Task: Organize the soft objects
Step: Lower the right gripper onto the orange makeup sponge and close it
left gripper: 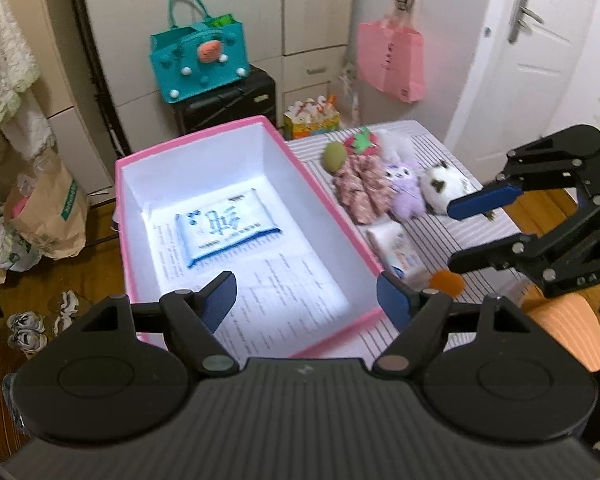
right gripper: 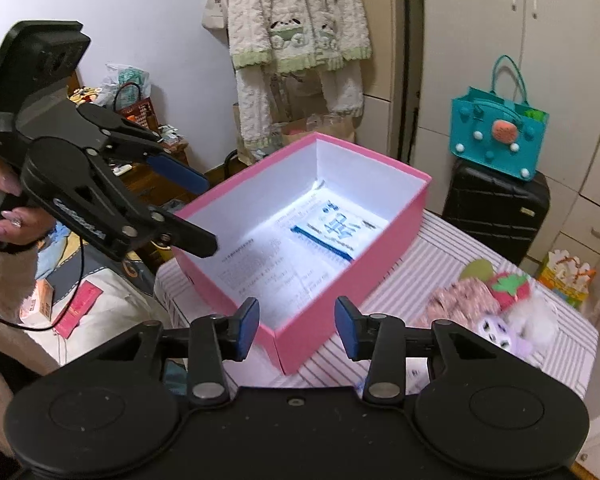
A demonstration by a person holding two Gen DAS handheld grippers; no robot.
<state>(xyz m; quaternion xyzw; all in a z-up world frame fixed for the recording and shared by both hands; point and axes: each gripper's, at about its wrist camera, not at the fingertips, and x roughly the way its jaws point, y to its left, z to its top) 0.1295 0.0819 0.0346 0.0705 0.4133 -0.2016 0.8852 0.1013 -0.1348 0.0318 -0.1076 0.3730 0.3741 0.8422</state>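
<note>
The soft objects are split between two places: a blue-and-white tissue pack (left gripper: 229,229) already lies flat on the floor of the pink box (left gripper: 216,131), on top of a printed sheet of paper (left gripper: 284,300) that lines the white interior, while the rest wait in a cluster on the striped table cover (left gripper: 440,236) just beside the box's right wall. In that cluster, the left wrist view shows a green plush ball (left gripper: 334,156), a red strawberry plush (left gripper: 363,142), a floral fabric piece (left gripper: 363,190), a purple plush animal (left gripper: 405,192), a white-and-black plush (left gripper: 440,187), a white fluffy toy (left gripper: 396,142) behind them, a second tissue pack (left gripper: 400,254) nearer the camera, and a small orange ball (left gripper: 446,282) close to the box's near corner. The left gripper (left gripper: 306,298) hangs above the near end of the box with its jaws spread wide and nothing between them. The right gripper (right gripper: 296,326) sits over the box's near corner, its jaws parted less widely and likewise empty; from the left wrist view it reaches in from the right, over the table edge, with one blue fingertip (left gripper: 484,199) near the white-and-black plush but not touching it. A hand (right gripper: 8,208) grips the left gripper's handle. Behind the table stand a teal bag (left gripper: 198,58) on a black suitcase (left gripper: 228,106), and a pink bag (left gripper: 392,60) hangs on the wall.
</note>
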